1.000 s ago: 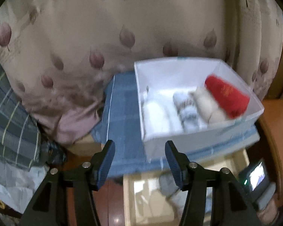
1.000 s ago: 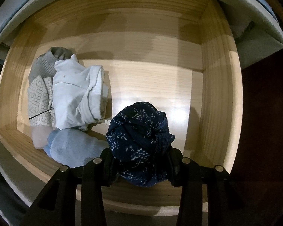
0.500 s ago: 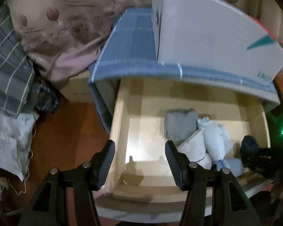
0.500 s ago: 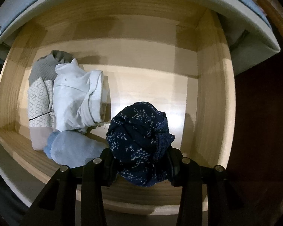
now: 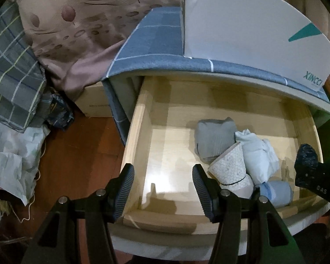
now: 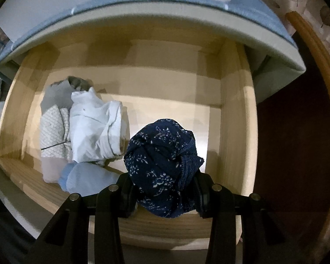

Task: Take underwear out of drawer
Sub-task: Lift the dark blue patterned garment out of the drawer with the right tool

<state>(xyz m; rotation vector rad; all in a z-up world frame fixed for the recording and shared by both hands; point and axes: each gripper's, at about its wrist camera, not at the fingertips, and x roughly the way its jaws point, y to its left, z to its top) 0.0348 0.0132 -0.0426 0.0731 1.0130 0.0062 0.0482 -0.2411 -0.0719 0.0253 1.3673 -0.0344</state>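
The wooden drawer [image 5: 140, 118] [image 6: 235, 118] stands open. My right gripper [image 6: 162, 189] is shut on a navy floral rolled underwear [image 6: 162, 165], held above the drawer's front right; it also shows in the left wrist view [image 5: 307, 165]. Several rolled pieces stay in the drawer: a grey one [image 5: 213, 138], a white patterned one [image 5: 230, 169] [image 6: 52, 136], a white one [image 5: 258, 156] [image 6: 94, 134] and a light blue one [image 5: 276, 192] [image 6: 88, 180]. My left gripper [image 5: 162, 189] is open and empty above the drawer's front left corner.
A white cardboard box [image 5: 242, 28] stands on the blue checked cabinet top [image 5: 156, 44] above the drawer. A floral curtain [image 5: 81, 22], plaid fabric [image 5: 8, 66] and a crumpled bag [image 5: 8, 160] lie left on the wooden floor [image 5: 81, 154].
My left gripper has swung down from the white box on top to look into the open drawer. My right gripper has risen slightly with the navy underwear.
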